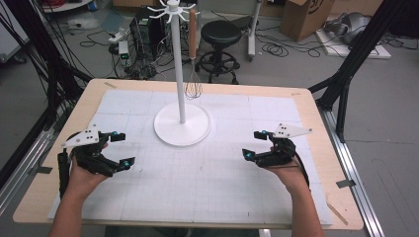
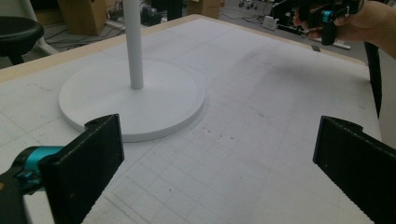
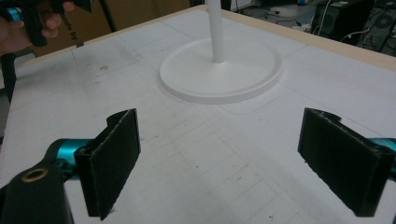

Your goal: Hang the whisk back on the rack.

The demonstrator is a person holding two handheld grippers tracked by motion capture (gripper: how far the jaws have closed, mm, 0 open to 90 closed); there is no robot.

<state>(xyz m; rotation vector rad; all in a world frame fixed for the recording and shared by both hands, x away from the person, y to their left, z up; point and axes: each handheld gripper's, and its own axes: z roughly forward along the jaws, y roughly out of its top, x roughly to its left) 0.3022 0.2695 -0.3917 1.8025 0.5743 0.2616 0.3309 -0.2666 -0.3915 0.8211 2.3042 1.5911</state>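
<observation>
From the high view, the left gripper (image 1: 121, 149) and right gripper (image 1: 253, 144) sit spread wide, nothing held — the white stand (image 1: 182, 126) rests between and ahead of them, a whisk (image 1: 193, 86) hanging from its top. Left gripper view: jaws released, stand base (image 2: 133, 98) just beyond the left jaw. Right gripper view: jaws apart — base (image 3: 222, 70) ahead, centred.

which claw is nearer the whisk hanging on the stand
Right, narrowly. The right claw sits below and right of the whisk; the left claw sits below and left of it, slightly farther off. Both are open and empty.
</observation>
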